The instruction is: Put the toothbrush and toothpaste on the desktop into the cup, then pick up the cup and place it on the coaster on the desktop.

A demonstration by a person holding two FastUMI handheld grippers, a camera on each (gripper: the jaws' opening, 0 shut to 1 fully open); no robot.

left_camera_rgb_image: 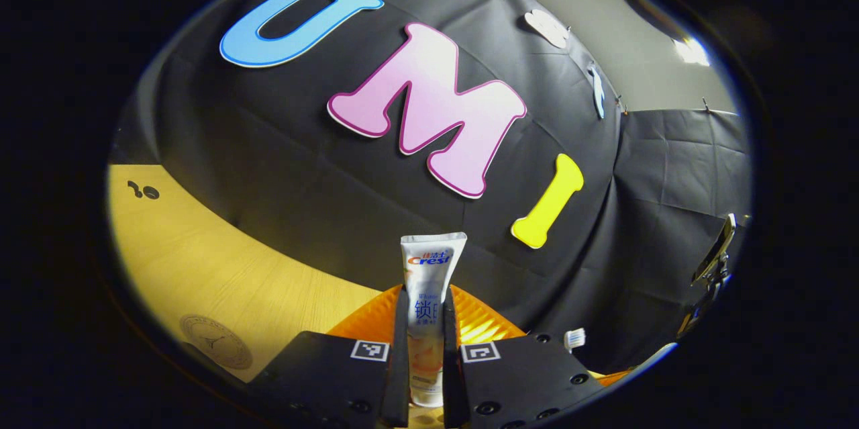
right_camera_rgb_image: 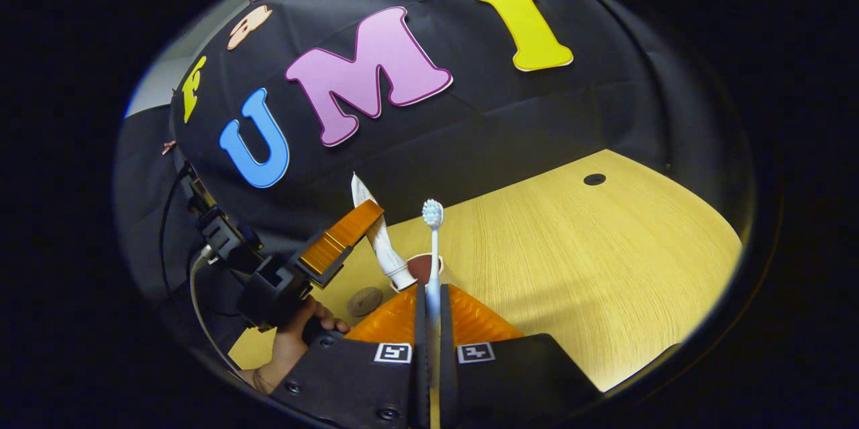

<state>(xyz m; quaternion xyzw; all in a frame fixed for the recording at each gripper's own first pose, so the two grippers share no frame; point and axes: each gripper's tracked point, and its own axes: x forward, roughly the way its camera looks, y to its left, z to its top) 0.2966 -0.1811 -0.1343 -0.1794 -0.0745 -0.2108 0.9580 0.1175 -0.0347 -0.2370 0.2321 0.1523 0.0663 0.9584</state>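
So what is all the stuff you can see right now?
toothpaste tube: one, white, upright between the left gripper's fingers, cap down.
toothbrush: one, white, bristles up, between the right gripper's fingers.
cup: one, brownish, on the desktop behind the toothbrush.
coaster: one, round, tan, flat on the desktop.
desktop: one, light wood.
left gripper: one, shut on the toothpaste tube.
right gripper: one, shut on the toothbrush.
hand: one, holding the left gripper.
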